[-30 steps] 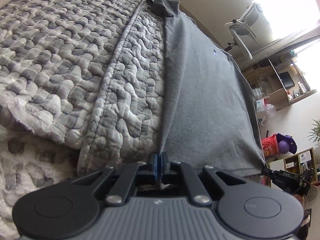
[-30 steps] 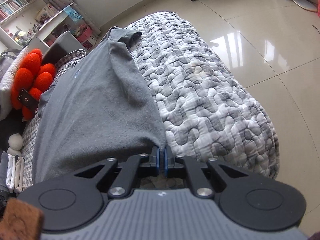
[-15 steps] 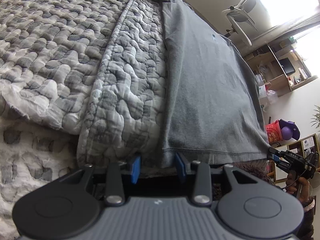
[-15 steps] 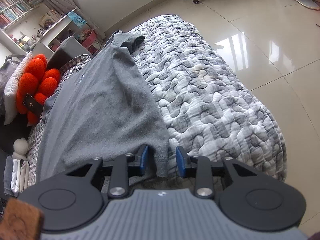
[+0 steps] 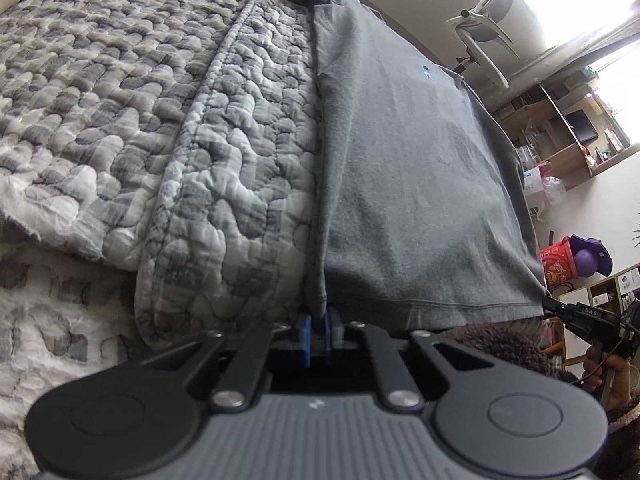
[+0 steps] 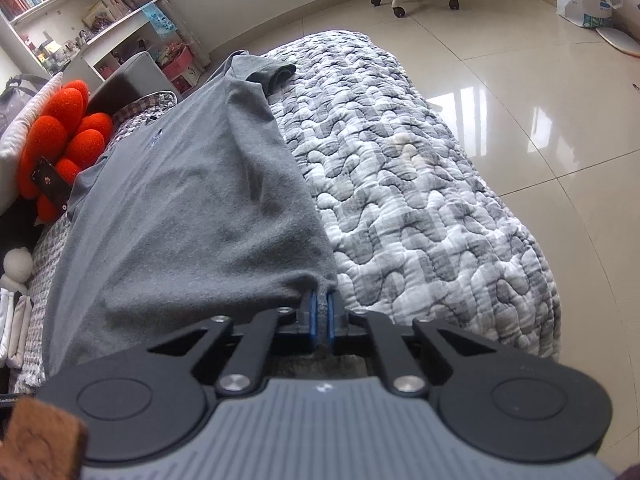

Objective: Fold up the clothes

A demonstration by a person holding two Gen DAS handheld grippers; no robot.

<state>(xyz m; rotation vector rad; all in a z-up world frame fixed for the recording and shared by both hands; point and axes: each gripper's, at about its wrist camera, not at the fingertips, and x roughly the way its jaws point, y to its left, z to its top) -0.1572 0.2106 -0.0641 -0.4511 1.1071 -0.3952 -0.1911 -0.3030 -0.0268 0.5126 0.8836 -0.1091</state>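
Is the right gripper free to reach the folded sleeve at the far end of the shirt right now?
Probably not as things stand. The right gripper is shut on the near hem corner of the grey shirt, and the sleeve lies at the far end on the quilt. Nothing blocks the way; it would have to let go first.

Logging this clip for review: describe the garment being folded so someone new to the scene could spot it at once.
Start at the bed's grey-and-white quilt. Along it lies a plain grey T-shirt, a sleeve at the far end. It is the only smooth, unpatterned fabric there, with a tiny blue chest logo, unlike the bright orange flower cushion beside it.
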